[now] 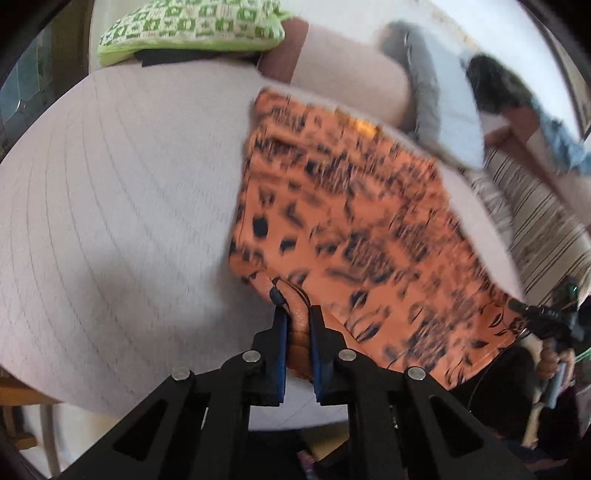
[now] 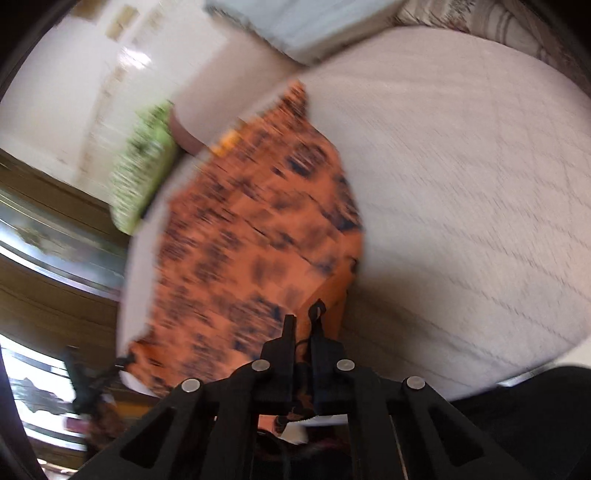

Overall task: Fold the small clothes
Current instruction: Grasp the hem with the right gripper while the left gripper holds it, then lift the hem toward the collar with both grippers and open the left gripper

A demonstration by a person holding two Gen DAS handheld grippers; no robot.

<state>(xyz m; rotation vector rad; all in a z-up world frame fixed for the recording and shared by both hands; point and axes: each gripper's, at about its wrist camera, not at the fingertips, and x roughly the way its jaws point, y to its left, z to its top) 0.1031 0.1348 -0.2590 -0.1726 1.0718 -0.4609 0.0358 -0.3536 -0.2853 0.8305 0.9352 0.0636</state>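
Left wrist view: the left gripper (image 1: pixel 295 314) pinches a bunched corner of the orange patterned garment (image 1: pixel 351 221), which spreads across the pale quilted bed cover (image 1: pixel 110 203); a green patterned cushion (image 1: pixel 192 26) sits at the far edge. Right wrist view, blurred: the right gripper (image 2: pixel 303 325) is clamped on the garment's near edge (image 2: pixel 240 240), fabric between its fingers.

The left gripper (image 1: pixel 297 312) points steeply down at the near corner of the orange patterned garment (image 1: pixel 354 221), its black jaws pinched together on a bunched fold. The right gripper (image 2: pixel 303 323) clamps the garment's opposite near corner, jaws almost touching, angled downward too.
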